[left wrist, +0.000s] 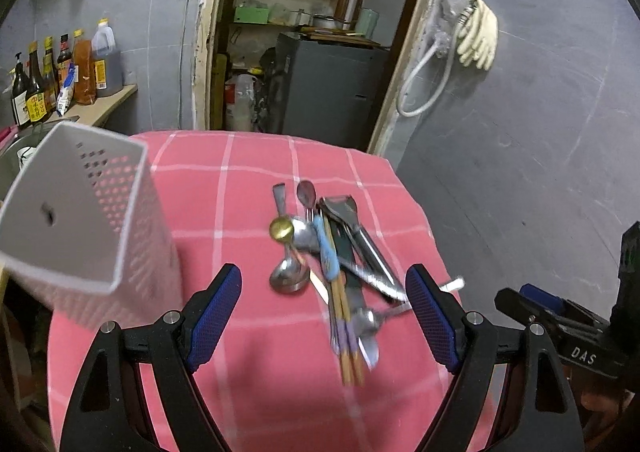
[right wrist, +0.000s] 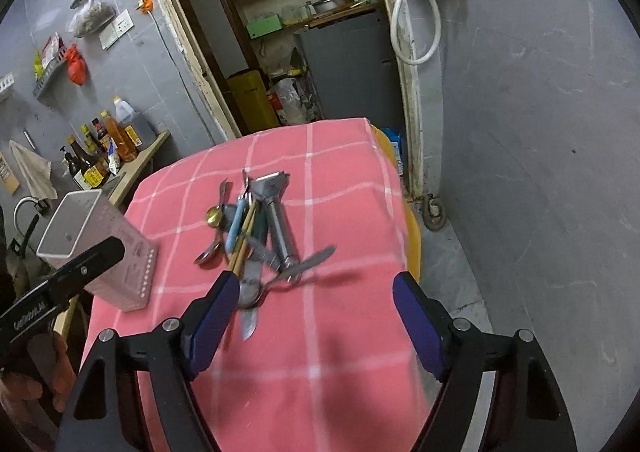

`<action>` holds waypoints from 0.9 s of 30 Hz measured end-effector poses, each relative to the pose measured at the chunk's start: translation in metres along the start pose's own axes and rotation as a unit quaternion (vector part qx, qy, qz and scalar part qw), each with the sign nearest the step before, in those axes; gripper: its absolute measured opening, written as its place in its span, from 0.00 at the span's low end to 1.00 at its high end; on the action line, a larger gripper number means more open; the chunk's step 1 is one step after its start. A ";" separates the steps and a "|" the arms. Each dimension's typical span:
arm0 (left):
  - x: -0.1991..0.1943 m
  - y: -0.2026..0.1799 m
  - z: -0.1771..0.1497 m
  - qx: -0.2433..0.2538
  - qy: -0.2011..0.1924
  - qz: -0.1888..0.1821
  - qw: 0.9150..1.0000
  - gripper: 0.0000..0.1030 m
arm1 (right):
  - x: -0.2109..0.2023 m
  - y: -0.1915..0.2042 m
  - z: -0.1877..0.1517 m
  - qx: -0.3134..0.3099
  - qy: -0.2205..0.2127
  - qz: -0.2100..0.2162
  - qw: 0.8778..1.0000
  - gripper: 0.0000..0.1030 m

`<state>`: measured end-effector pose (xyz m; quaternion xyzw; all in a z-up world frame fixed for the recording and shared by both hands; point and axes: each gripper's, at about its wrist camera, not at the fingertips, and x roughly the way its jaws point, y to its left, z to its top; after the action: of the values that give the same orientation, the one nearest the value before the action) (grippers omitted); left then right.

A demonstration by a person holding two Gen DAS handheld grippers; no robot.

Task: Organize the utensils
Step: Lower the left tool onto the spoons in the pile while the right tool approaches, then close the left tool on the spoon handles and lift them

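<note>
A pile of utensils (left wrist: 336, 260) lies on the pink checked tablecloth (left wrist: 248, 187): a gold spoon (left wrist: 281, 228), steel spoons, a blue-handled piece (left wrist: 327, 252), wooden chopsticks (left wrist: 344, 316), a metal peeler and knives. The pile also shows in the right wrist view (right wrist: 260, 236). A white perforated utensil holder (left wrist: 80, 211) stands upright at the table's left, empty as far as I see; it also shows in the right wrist view (right wrist: 96, 248). My left gripper (left wrist: 324, 308) is open, low over the near end of the pile. My right gripper (right wrist: 312, 316) is open and empty, just short of the pile.
Sauce bottles (left wrist: 60, 75) stand on a wooden shelf at the far left. An open doorway with shelves and a grey cabinet (left wrist: 328, 83) is behind the table. Rubber gloves (left wrist: 480, 35) and a hose hang on the right wall. The table drops off at its right edge.
</note>
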<state>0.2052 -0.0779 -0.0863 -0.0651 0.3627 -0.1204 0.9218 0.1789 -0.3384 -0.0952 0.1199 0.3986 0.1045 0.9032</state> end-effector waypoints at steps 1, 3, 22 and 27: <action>0.007 -0.001 0.005 -0.005 -0.002 0.004 1.000 0.77 | 0.005 -0.003 0.007 -0.005 0.000 0.004 1.000 0.75; 0.023 -0.001 0.016 -0.014 -0.005 0.013 1.000 0.77 | 0.020 -0.010 0.023 -0.019 0.003 0.010 1.000 0.75; 0.172 0.070 0.069 -0.098 0.100 0.062 0.988 0.33 | 0.190 0.008 0.127 -0.090 0.121 0.155 0.976 0.37; 0.186 0.090 0.069 -0.117 0.128 0.033 0.984 0.28 | 0.218 0.028 0.136 -0.110 0.144 0.186 0.966 0.29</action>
<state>0.3997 -0.0391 -0.1758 -0.1449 0.4908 -0.0541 0.8574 0.4217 -0.2683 -0.1493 0.0755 0.4815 0.3297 0.8085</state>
